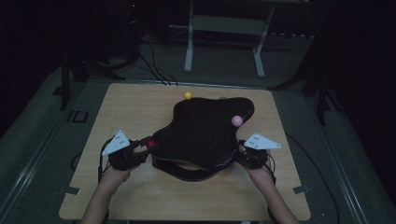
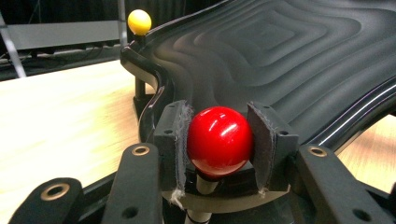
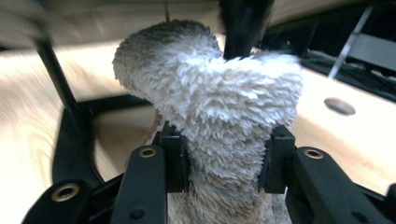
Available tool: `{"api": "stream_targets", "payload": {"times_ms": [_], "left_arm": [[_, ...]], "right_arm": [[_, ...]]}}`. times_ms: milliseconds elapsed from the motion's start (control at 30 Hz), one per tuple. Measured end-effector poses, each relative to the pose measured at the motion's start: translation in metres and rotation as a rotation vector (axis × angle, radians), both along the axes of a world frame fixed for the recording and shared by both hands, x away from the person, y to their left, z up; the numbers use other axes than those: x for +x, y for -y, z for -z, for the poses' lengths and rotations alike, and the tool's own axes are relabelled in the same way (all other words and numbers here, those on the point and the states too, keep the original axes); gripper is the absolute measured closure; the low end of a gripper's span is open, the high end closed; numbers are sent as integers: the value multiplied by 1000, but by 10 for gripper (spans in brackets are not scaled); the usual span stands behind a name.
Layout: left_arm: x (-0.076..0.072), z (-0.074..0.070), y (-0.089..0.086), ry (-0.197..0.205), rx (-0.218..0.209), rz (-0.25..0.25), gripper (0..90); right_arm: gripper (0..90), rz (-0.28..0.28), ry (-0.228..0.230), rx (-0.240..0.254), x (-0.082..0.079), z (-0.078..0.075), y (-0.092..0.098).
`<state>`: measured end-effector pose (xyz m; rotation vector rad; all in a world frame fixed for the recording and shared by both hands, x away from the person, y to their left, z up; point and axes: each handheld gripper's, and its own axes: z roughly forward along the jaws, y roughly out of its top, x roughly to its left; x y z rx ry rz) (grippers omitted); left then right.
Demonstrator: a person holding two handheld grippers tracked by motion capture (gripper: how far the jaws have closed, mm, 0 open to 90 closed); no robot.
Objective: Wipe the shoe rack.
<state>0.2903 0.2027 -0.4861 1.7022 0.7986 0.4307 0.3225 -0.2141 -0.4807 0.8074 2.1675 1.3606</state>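
A black wavy-surfaced tray (image 1: 205, 135) lies on a wooden table, with ball knobs at its corners. My left gripper (image 2: 219, 144) is shut on the red ball (image 2: 219, 140) at the tray's left corner, its pads pressing both sides of the ball. From above, the left gripper (image 1: 135, 151) sits at the tray's left corner by the red ball (image 1: 151, 143). My right gripper (image 3: 224, 158) is shut on a white fluffy cloth (image 3: 219, 88) that bulges above its jaws. The right gripper (image 1: 245, 154) is at the tray's right front edge.
A yellow ball (image 1: 187, 95) stands at the tray's far corner and a pink ball (image 1: 237, 120) at its right. A black frame (image 1: 187, 173) runs under the tray's front. The wooden tabletop (image 1: 140, 196) has bare room in front and at the left. Cables and metal stands lie beyond.
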Motion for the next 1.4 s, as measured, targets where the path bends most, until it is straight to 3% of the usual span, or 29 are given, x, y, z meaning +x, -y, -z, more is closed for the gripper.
{"api": "stream_targets", "payload": {"times_ms": [133, 233, 333, 433, 600, 700, 867, 1067, 1400], "left_arm": [[0, 0, 0, -1, 0, 2, 591], [0, 0, 0, -1, -2, 2, 591], [0, 0, 0, 0, -3, 4, 590], [0, 1, -1, -1, -10, 5, 590], [0, 1, -1, 1, -6, 6, 590], [-1, 1, 0, 6, -4, 4, 590], [-1, 0, 0, 7, 2, 0, 590], [-1, 1, 0, 5, -2, 0, 590], [-1, 1, 0, 5, -3, 0, 590]], "right_arm": [[616, -10, -53, -22, 7, 23, -2], [610, -14, -91, -73, 10, 43, -4], [592, -15, -135, -90, 11, 54, -3], [556, -27, -166, -86, 14, 51, -2], [492, -9, -146, -86, 14, 53, -1], [541, 6, -133, -100, 11, 52, -4], [552, -23, -154, -96, 12, 46, 2], [584, -38, -125, -118, 8, 43, 8], [642, -51, -114, -119, 0, 34, 25]]}}
